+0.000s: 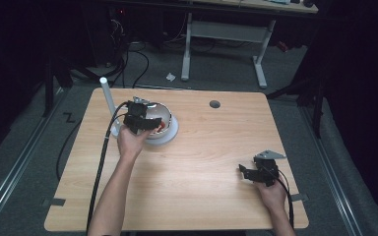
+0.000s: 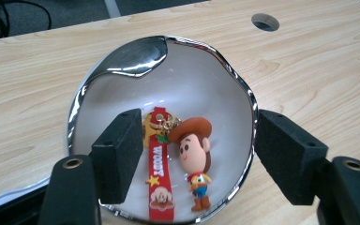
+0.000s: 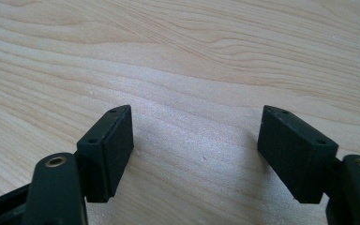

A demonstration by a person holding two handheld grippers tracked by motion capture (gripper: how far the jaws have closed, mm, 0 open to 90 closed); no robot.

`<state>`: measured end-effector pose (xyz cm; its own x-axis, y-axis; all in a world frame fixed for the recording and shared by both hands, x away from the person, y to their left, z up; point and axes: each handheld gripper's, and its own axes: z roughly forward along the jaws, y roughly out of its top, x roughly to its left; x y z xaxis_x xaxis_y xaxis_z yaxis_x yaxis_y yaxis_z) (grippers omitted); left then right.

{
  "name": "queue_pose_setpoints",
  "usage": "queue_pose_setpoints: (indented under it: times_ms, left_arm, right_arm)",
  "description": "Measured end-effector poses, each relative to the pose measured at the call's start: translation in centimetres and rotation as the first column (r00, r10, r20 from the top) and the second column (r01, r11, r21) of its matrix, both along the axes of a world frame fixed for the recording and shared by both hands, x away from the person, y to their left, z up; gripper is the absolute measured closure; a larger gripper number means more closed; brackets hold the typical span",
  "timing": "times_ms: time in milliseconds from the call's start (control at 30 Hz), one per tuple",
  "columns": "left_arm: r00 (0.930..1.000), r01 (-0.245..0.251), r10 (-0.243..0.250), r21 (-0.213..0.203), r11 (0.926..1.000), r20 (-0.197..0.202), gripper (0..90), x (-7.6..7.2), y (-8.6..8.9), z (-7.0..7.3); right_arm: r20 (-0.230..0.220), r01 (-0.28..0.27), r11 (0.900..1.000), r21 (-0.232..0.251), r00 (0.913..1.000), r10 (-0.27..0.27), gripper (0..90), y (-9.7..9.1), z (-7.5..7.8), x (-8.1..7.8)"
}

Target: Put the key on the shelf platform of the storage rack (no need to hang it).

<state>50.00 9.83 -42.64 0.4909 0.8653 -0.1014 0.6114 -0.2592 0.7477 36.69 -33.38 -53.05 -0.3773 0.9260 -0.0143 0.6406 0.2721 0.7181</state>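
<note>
A shiny metal bowl (image 2: 122,61) (image 1: 163,111) stands on the wooden table toward the back left, on a white disc (image 1: 173,132). Inside it lies a cowboy figure keychain (image 2: 195,154) with a red strap (image 2: 159,178) marked with letters. My left gripper (image 2: 192,154) (image 1: 142,122) hangs open over the bowl, one jaw inside the rim and the other just outside it, with the figure between them and untouched. My right gripper (image 3: 194,150) (image 1: 256,173) is open low over bare wood near the table's front right, holding nothing.
A white post (image 1: 107,96) rises beside the bowl at the back left. A round cable hole (image 1: 214,104) (image 2: 265,21) sits in the tabletop behind the bowl. Black cables (image 1: 101,162) trail from the left gripper off the front edge. Another desk's white legs (image 1: 187,44) stand beyond the table.
</note>
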Motion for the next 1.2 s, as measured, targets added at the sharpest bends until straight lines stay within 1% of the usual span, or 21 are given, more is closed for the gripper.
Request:
queue_pose_setpoints:
  times_ms: [67,100,333,533,567,633,700,733,1000,1133,1200]
  left_arm:
    - [0.9999,0.007,-0.007,0.000,1.0000,0.012,31.5,-0.3,0.2,0.4]
    - [0.9996,0.012,-0.012,-0.008,0.9999,0.027,31.3,-0.7,0.3,0.8]
    - [0.9986,0.028,-0.028,-0.016,0.9995,0.046,30.6,-1.7,0.6,1.8]
    - [0.9975,0.036,-0.034,-0.024,0.9991,0.062,30.5,-2.5,0.8,2.3]
    - [0.9973,0.036,-0.034,-0.032,0.9988,0.065,30.5,-2.7,0.9,2.3]
    - [0.9972,0.029,-0.025,-0.045,0.9986,0.070,30.6,-3.3,1.5,2.3]
    - [0.9972,0.023,-0.019,-0.052,0.9984,0.072,30.6,-3.5,1.8,2.3]
    - [0.9969,0.018,-0.014,-0.058,0.9981,0.078,30.7,-3.9,2.1,2.3]
    - [0.9954,0.014,-0.008,-0.063,0.9979,0.096,30.8,-5.1,3.1,2.7]
    - [0.9933,0.013,-0.004,-0.078,0.9969,0.115,30.8,-5.9,3.6,3.1]
    - [0.9932,0.014,-0.005,-0.079,0.9968,0.117,30.8,-6.1,3.7,3.1]
  right_arm:
    - [0.000,0.000,1.0000,0.000,1.0000,0.000,27.1,0.0,0.0,0.0]
    - [0.001,-0.001,1.0000,-0.001,1.0000,0.001,27.1,0.0,0.0,0.0]
    - [0.001,-0.002,1.0000,-0.001,1.0000,0.002,27.1,0.0,0.0,0.0]
    - [0.000,0.000,1.0000,0.000,1.0000,0.000,27.1,0.0,0.0,0.0]
    - [0.001,-0.002,1.0000,-0.001,1.0000,0.002,27.1,0.0,0.0,0.0]
    - [0.000,-0.001,1.0000,0.000,1.0000,0.001,27.0,0.0,0.0,0.0]
    - [0.000,0.000,1.0000,0.001,1.0000,0.000,27.0,0.0,0.0,0.0]
    - [0.000,0.000,1.0000,0.000,1.0000,0.000,27.0,0.0,0.0,0.0]
    - [0.000,0.000,1.0000,0.000,1.0000,0.000,27.0,0.0,0.0,0.0]
    - [0.000,0.000,1.0000,-0.001,1.0000,0.000,27.0,0.0,0.0,0.0]
    - [0.000,0.000,1.0000,-0.001,1.0000,0.000,27.0,0.0,0.0,0.0]
